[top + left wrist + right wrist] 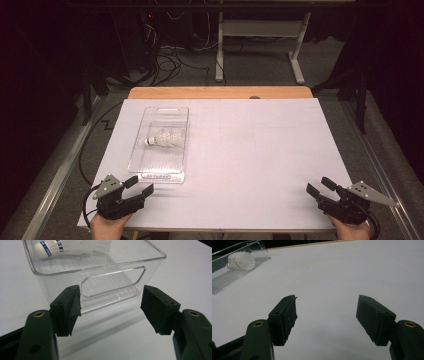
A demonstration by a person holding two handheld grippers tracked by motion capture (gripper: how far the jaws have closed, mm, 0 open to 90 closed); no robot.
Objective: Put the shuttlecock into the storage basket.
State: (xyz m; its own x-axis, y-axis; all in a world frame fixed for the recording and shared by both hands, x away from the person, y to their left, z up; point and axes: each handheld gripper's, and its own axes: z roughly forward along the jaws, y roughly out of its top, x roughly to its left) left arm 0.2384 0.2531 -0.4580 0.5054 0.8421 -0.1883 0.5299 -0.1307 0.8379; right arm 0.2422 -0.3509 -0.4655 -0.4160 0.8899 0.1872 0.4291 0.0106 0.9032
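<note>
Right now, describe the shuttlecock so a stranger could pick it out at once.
On the white table, look left to the clear bin just ahead of the left gripper. The shuttlecock lies on its side inside: white feathers, white cork tip, blue band, the bin's sole content.

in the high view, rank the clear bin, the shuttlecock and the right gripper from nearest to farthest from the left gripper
1. Clear bin: its near end lies just ahead of the left gripper.
2. Shuttlecock: inside the bin, around its middle.
3. Right gripper: across the table, at the right corner.
</note>
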